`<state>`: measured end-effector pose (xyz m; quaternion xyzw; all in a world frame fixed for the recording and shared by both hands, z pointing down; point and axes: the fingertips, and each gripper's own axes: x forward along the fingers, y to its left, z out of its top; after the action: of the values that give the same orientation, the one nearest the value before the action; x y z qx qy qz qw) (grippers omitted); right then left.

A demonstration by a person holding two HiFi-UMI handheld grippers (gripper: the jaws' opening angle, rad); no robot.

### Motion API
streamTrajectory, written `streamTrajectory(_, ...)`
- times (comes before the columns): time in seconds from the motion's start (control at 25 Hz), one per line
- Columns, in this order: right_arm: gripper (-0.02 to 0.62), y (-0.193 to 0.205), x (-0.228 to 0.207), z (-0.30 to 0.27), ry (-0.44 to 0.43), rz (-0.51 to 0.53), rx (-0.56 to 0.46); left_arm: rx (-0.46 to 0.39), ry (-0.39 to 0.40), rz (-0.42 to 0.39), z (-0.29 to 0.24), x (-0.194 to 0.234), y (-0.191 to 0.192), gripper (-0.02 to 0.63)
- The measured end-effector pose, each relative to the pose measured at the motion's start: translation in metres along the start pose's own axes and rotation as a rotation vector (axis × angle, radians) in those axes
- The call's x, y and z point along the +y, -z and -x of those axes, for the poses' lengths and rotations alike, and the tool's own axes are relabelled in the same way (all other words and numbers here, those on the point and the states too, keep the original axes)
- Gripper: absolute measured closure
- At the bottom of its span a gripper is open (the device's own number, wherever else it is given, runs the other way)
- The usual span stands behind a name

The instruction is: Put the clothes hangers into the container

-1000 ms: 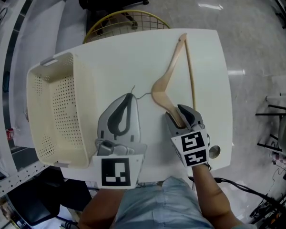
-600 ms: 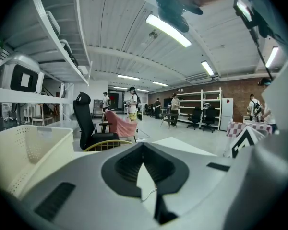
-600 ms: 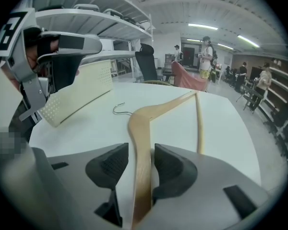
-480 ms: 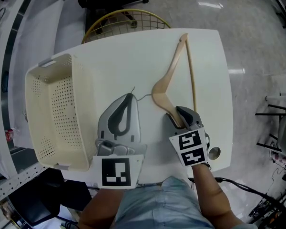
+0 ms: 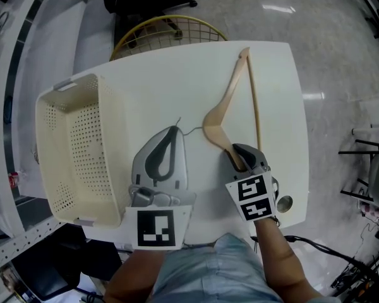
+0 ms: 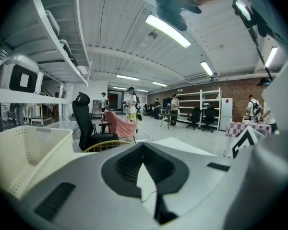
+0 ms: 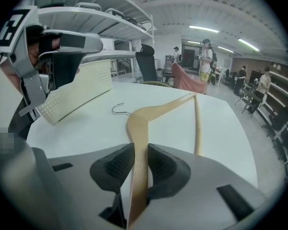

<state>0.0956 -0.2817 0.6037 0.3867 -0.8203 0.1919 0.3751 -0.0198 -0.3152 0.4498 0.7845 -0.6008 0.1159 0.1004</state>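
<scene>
While the head view looks steeply down, it lays the scene out. 1 wooden clothes hanger (image 5: 228,97) lies flat on the white surface (image 5: 177,74), well right of the perforated container (image 5: 76,145), which appears tipped at the surface's left side. The right gripper (image 5: 240,153) sits over the hanger's near arm, below the peak. The left gripper (image 5: 174,130) rests between hanger and container, its tips just beside the wire hook (image 5: 191,129).

Seen in the left gripper view, that gripper's jaws meet at the tips with nothing in them, and the container wall shows at the left.

Seen in the right gripper view, the jaws have just been closing and pinch the hanger's arm, with the pads (image 7: 116,166) against its 2 flat sides.

By its look, the hanger is light, rigid and smooth. Held this far from its middle, it will likely want to swing or twist between the pads, so a firm squeeze suits, and wood won't crush. A hold nearer the peak would balance better. The thin hook may snag in the container's holes.
</scene>
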Motion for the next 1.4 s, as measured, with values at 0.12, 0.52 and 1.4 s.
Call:
streamTrajectory(0.12, 0.500, -0.001, 0.000, 0.000, 0.021, 0.030, -0.019, -0.012, -0.006, -0.002, 0.002, 0.001, -0.004, 0.595)
streamTrajectory(0.52, 0.502, -0.009, 0.000, 0.013, 0.017, -0.003, -0.095, -0.038, -0.047, -0.002, 0.024, 0.006, -0.017, 0.595)
streamTrajectory(1.4, 0.501, -0.172, 0.028, 0.219, -0.037, 0.098, -0.549, -0.330, -0.185, -0.121, 0.134, -0.010, -0.116, 0.595)
